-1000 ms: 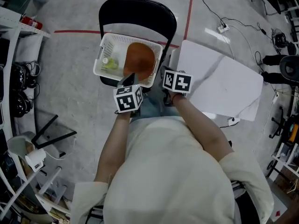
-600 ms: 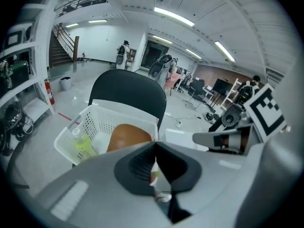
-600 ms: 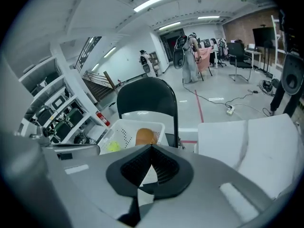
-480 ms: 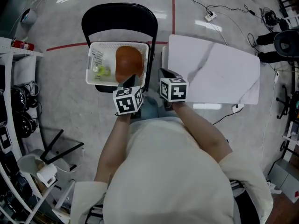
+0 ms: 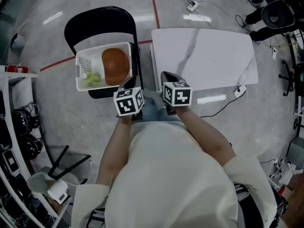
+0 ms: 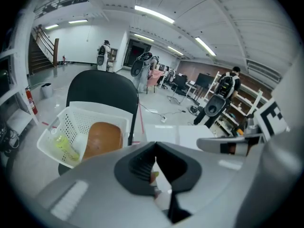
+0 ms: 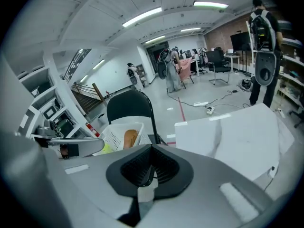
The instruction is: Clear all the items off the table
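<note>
Items for clearing: a brown domed item (image 5: 115, 66) and a yellow-green bottle (image 5: 89, 78), both lying inside a white perforated basket (image 5: 102, 47), the bottle to the left of the brown item and near it. The basket rests on the seat of a black folding chair (image 5: 97, 20), which stands just beside the left edge of the surface (image 5: 204, 56). Surface: white top with grey marble veining, no item seen on it in any view. Left tongs (image 5: 129, 81) and right tongs (image 5: 167, 76): both clenched, jaws together, nothing held; both kept close to the person's body, near the gap between chair and surface, pointing forward and down. Step in hand, as judged: the clearing looks finished, since the items sit in the basket and none shows on the surface. Next move, as judged: calls for no grasp, at most a look over the far corners of the surface with the tongs kept off the basket rim. Room: grey polished floor (image 5: 61, 113) with a red tape line (image 5: 154, 4); power strip (image 5: 192, 6) with cables beyond the far edge of the surface; racks of gear (image 5: 12, 127) down the left side, a red fire extinguisher (image 5: 14, 69) among them; ceiling strip lights (image 6: 152, 14), a staircase (image 6: 42, 51) and distant people (image 6: 231, 82) among office chairs in the gripper views
</note>
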Tool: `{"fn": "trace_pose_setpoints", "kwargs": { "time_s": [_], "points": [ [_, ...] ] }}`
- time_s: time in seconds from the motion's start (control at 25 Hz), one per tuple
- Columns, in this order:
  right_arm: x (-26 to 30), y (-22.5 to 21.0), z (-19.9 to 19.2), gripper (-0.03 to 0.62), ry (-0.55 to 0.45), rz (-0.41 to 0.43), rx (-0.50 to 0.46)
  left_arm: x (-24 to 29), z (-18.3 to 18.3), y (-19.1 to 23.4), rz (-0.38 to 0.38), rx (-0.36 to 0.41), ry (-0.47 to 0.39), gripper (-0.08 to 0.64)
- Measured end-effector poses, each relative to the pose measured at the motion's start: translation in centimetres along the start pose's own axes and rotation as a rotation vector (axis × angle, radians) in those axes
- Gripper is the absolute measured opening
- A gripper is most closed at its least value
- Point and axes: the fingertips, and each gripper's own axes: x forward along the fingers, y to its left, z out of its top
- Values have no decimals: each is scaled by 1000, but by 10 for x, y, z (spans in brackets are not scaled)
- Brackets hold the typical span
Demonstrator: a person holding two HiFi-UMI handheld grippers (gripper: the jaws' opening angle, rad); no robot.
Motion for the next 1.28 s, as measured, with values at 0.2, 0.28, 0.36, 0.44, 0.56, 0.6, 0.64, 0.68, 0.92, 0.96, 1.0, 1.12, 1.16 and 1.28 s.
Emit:
{"fn": "trace_pose_setpoints", "kwargs": {
  "time_s": [0.2,0.28,0.36,0.44,0.56,0.6,0.64,0.68,0.92,0.96,1.0,1.12,1.16,1.28],
  "points": [
    [-40,-21,-26,-2,-32,-35,59,-13,-24,-41,-52,68,21,8],
    [-55,-26,-38,-2,-38,-37,66,-20,-36,-53,-65,79,26,8],
    [-70,-31,-47,-2,-47,-44,68,-25,-47,-66,-81,91,32,8],
    [-83,-36,-55,-2,-60,-52,65,-30,-58,-79,-99,111,37,8],
    [-103,-42,-63,-2,-81,-62,53,-39,-71,-96,-126,146,42,8],
    [-109,-44,-66,-2,-87,-65,48,-42,-75,-101,-135,157,43,8],
    [-115,-46,-69,-2,-94,-68,42,-44,-78,-106,-143,168,43,8],
    [-120,-48,-73,-2,-99,-70,37,-46,-82,-110,-151,178,43,8],
    [-140,-58,-94,-2,-95,-79,5,-51,-98,-132,-188,230,46,8],
    [-142,-59,-97,-3,-88,-82,-5,-52,-101,-134,-191,234,50,8],
    [-143,-59,-99,-3,-81,-84,-14,-52,-103,-137,-195,237,53,8],
    [-147,-62,-100,-3,-79,-75,-19,-53,-105,-146,-207,248,55,8],
    [-148,-65,-100,-3,-83,-73,-14,-52,-105,-149,-209,255,54,8],
    [-151,-72,-94,-3,-102,-77,2,-49,-103,-155,-210,274,53,8]
  ]
}}
